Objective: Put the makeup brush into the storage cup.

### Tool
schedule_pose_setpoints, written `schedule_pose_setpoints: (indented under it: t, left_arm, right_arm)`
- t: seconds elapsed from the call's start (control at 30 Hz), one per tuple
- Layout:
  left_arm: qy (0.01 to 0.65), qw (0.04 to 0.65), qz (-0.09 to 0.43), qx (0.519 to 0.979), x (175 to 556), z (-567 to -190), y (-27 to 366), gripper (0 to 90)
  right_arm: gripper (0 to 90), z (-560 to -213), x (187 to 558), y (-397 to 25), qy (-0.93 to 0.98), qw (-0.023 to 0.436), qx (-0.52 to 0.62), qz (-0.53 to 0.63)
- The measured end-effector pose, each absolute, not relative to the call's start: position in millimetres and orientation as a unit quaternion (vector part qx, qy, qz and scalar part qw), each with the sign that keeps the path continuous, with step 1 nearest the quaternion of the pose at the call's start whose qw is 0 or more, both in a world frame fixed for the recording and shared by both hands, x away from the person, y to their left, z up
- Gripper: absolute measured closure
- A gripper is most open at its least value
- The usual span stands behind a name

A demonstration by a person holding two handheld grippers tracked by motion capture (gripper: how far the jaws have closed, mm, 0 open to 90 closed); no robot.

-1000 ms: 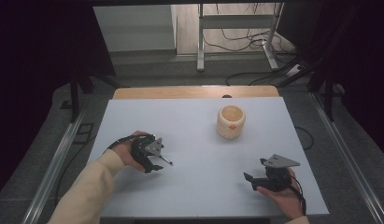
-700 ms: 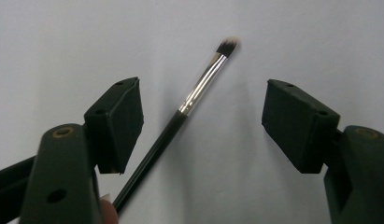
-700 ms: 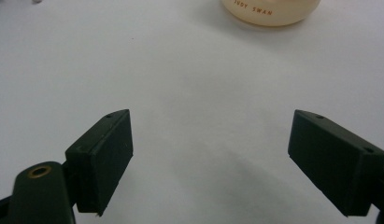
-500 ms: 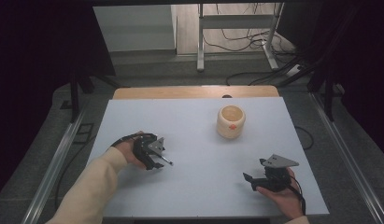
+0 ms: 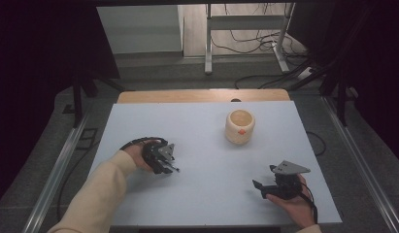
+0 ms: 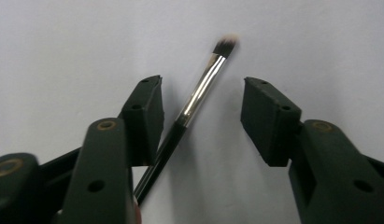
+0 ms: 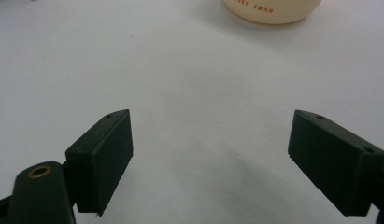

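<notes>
- High view: the left gripper [image 5: 164, 164] sits low over the white table [image 5: 202, 194] at its left side, with a thin makeup brush [image 5: 172, 168] poking out from between its jaws toward the middle of the table.
- Left gripper view shows those jaws spread moderately wide with the makeup brush [image 6: 194, 100] lying flat on the table between them, handle nearer the left jaw and seemingly touching or just beside it, pale bristle tip pointing away. Nothing is clamped yet.
- The right gripper [image 5: 265, 188] rests near the table's front right corner, held in a hand [image 5: 296, 206]; the right gripper view shows its jaws wide apart with bare table between them.
- A cream ceramic cup [image 5: 240, 126] stands upright toward the far side, well apart from both grippers; its lower wall [image 7: 271, 10] with small printed lettering shows at the top of the right gripper view.
- Progress, as I judge it: very early. The brush is framed for a pickup but not gripped or lifted.
- Likely left to do: close on the handle, lift, carry it over to the cup and stand it inside.
</notes>
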State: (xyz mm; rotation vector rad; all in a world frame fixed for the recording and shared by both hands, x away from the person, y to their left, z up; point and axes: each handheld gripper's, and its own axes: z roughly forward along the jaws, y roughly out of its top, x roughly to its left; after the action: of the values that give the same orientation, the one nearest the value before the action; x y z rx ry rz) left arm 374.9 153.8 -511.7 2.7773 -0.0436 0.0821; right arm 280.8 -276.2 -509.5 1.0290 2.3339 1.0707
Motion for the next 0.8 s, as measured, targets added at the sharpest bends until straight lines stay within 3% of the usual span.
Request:
schedule_pose_setpoints:
  t: [0.13, 0.23, 0.5, 0.8]
  left_arm:
    - [-0.028, 0.17, -0.006, 0.985, 382.3, -510.8, 149.7, 59.5]
    - [-0.033, 0.169, -0.012, 0.985, 383.9, -510.6, 148.9, 62.6]
    - [-0.053, 0.161, -0.027, 0.985, 384.7, -509.5, 144.5, 83.1]
    - [-0.056, 0.154, -0.019, 0.986, 382.1, -508.2, 142.7, 83.7]
  right_arm:
    - [14.0, -509.2, 280.9, -276.3, 0.829, 0.188, 0.365, 0.379]
    - [14.1, -509.0, 281.0, -276.6, 0.829, 0.188, 0.365, 0.38]
    - [14.0, -508.3, 280.6, -276.8, 0.829, 0.189, 0.364, 0.381]
    - [14.0, -507.6, 279.6, -275.9, 0.827, 0.189, 0.365, 0.383]
